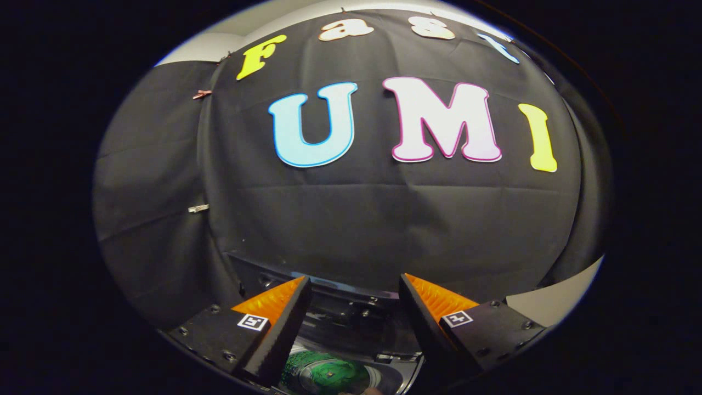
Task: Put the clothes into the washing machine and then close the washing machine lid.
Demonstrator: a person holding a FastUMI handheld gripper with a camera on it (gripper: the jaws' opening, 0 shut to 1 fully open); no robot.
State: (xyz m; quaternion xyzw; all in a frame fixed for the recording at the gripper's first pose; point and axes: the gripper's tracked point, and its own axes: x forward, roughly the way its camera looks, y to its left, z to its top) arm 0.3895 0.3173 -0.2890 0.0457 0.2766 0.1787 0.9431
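My gripper (pixel 355 281) stands open, its two fingers spread wide with nothing between them. Below and between the fingers lies the top of the washing machine (pixel 351 312), a dark rim with hinge hardware just ahead of the fingertips. Lower down between the fingers is the machine's round opening (pixel 329 373), with something green showing inside it. I cannot tell from here whether the green is cloth or a reflection. The gripper sits above the machine and points at the black cloth wall beyond it.
The black cloth wall (pixel 384 219) hangs close behind the machine. Its left panel (pixel 148 181) is held by small clips (pixel 198 208). A pale surface (pixel 554 304) shows beyond the right finger.
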